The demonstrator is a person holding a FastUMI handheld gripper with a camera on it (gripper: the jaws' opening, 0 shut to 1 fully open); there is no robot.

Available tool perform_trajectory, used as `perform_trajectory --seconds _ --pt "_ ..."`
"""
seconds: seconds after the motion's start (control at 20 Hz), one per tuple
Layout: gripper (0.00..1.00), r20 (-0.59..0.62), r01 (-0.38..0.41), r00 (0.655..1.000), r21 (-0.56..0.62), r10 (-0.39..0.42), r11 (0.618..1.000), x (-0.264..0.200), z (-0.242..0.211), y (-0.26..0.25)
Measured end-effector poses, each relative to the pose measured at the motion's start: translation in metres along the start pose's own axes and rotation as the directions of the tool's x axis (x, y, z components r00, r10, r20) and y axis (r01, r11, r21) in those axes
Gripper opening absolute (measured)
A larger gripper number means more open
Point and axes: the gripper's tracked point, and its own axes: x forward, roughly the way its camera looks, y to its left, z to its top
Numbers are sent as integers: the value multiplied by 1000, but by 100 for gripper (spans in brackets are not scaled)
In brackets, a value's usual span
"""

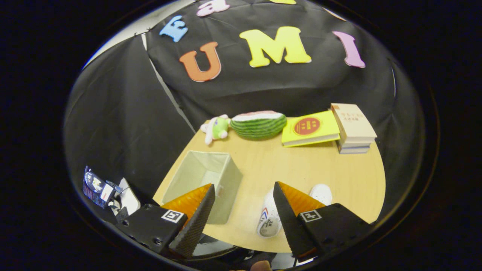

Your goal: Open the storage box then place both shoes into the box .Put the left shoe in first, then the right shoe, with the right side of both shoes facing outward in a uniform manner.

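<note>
Shoes (269, 222) lie partly behind the right finger, box (205, 177) open beside them. Gripper (244, 195) gapes wide, empty. Grabbing the right shoe (321, 194) first would break the order.

Staged recording booth: black cloth wall (124, 113), small wooden table (301, 169), assorted props.

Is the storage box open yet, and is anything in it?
Open and empty: the storage box shows bare inner walls and floor, no lid on top. Both shoes lie on the table beside it. The tool is open.
</note>
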Motion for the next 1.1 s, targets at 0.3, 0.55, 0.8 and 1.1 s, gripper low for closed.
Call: perform_trajectory --seconds 0.3,0.55,0.8,1.1 --pt "96 -237 1 971 117 27 993 42 -80 -47" --pt "96 -345 24 938 132 23 991 84 -123 -72" --pt "93 -447 43 894 118 15 992 122 -158 -90" --pt "83 -503 56 864 104 4 993 149 -184 -98"
